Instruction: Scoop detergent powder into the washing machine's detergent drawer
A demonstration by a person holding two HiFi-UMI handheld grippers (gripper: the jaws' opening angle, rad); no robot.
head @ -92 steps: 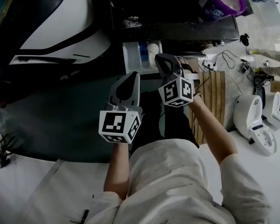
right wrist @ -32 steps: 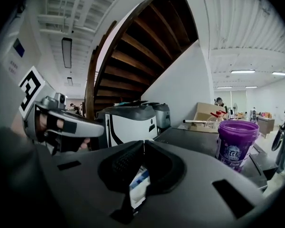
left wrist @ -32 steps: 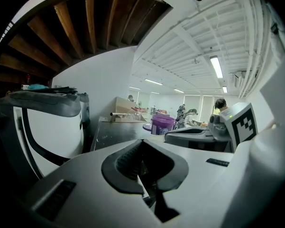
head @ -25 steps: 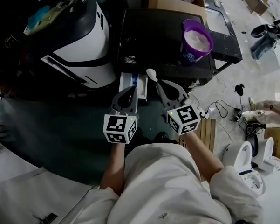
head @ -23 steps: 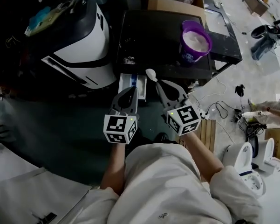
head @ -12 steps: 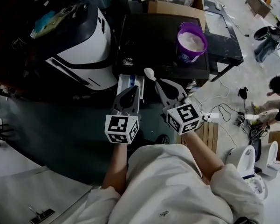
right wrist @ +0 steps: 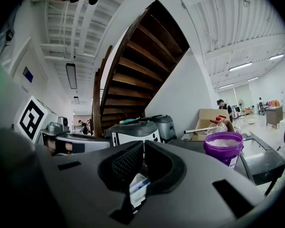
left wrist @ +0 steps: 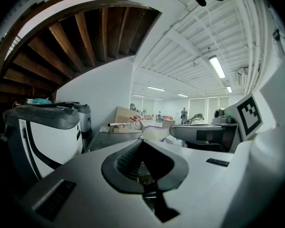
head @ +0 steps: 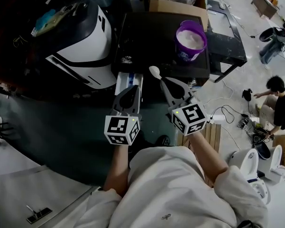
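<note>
My right gripper (head: 165,82): jaws shut on spoon (head: 154,71), its handle running forward. Left gripper (head: 132,90): jaws shut, empty. Drawer (head: 128,80) lies open just left of spoon. Tub (head: 190,39) sits on tabletop (head: 147,32), ahead-right of spoon; right gripper is nearer.

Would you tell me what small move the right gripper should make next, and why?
Probably carry the right gripper forward and rightward until the spoon is over the purple bucket. The spoon sits clamped in shut jaws, short of the bucket of white powder; the detergent drawer already stands open.
</note>
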